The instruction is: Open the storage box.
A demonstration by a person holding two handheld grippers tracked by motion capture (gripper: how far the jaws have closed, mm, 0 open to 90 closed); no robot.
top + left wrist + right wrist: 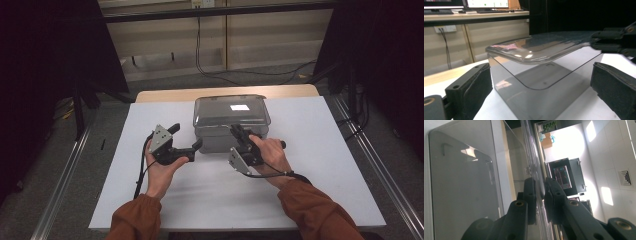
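Observation:
A smoky clear plastic box [231, 131] with a clear lid [231, 111] stands at the back middle of the white table. My right gripper [236, 131] is at the box's front edge, turned on its side, shut on the lid's rim [534, 157]. In the right gripper view its jaws [539, 195] pinch that thin rim, with the box wall [461, 182] to the left. My left gripper [186, 137] is open beside the box's front left corner. In the left gripper view the box [536, 100] stands ahead between the wide pads [474, 87], apart from them, and the right gripper [616, 42] grips the lid [536, 48].
The white table sheet [210, 195] reaches to the near edge, with a wooden strip [165, 94] behind the box. Metal rails [65, 180] run along both sides of the table on the floor. Cables [200, 55] hang by the wall behind.

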